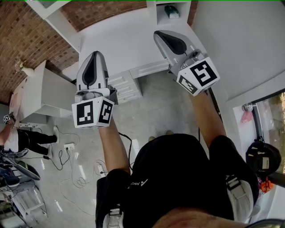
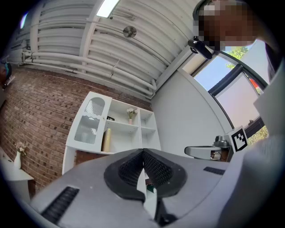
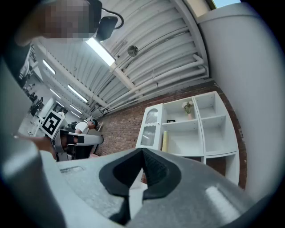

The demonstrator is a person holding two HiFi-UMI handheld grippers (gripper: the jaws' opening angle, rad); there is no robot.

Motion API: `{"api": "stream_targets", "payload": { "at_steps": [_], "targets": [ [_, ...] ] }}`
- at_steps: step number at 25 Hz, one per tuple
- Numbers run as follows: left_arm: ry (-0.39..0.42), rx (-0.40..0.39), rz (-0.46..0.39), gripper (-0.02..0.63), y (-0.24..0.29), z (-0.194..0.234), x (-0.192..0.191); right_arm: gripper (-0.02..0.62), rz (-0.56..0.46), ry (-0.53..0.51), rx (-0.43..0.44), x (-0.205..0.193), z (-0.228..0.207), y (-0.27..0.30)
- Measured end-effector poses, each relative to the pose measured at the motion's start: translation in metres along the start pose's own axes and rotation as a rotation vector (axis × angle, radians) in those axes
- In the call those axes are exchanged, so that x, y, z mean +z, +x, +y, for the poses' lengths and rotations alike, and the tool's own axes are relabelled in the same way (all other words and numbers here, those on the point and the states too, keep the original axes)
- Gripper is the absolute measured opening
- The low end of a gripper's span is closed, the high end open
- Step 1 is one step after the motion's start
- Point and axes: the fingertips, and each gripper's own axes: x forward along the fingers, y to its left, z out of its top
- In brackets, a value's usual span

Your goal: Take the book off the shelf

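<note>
A white shelf unit (image 2: 133, 129) stands against a brick wall, some way ahead of both grippers. A tall pale yellow book (image 2: 106, 140) stands upright in its middle left compartment, also seen in the right gripper view as the book (image 3: 165, 141). My left gripper (image 2: 143, 151) is shut with nothing between its jaws. My right gripper (image 3: 142, 152) is shut and empty too. In the head view the left gripper (image 1: 95, 54) and right gripper (image 1: 156, 34) are held side by side, far from the shelf unit (image 1: 171, 13).
A small vase of flowers (image 2: 130, 115) sits on the upper shelf, beside a glass-fronted door (image 2: 90, 121). A white cabinet (image 1: 44, 95) and drawers (image 1: 127, 84) stand on the floor below. Cables (image 1: 75, 173) lie near a person (image 1: 20, 139) at left.
</note>
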Motion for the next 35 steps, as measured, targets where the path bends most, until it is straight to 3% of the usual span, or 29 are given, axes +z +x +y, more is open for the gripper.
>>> {"api": "stream_targets", "payload": {
  "at_steps": [20, 28, 35],
  "targets": [
    [-0.046, -0.011, -0.019, -0.002, -0.004, 0.062, -0.006, 0.002, 0.029, -0.027, -0.001, -0.005, 0.045, 0.049],
    [0.009, 0.06, -0.056, -0.002, 0.054, 0.101, -0.012, 0.002, -0.017, -0.035, 0.025, -0.02, 0.008, 0.098],
    [0.053, 0.137, -0.042, 0.017, 0.16, 0.13, -0.037, 0.002, -0.057, -0.046, 0.084, -0.047, -0.074, 0.16]
  ]
}}
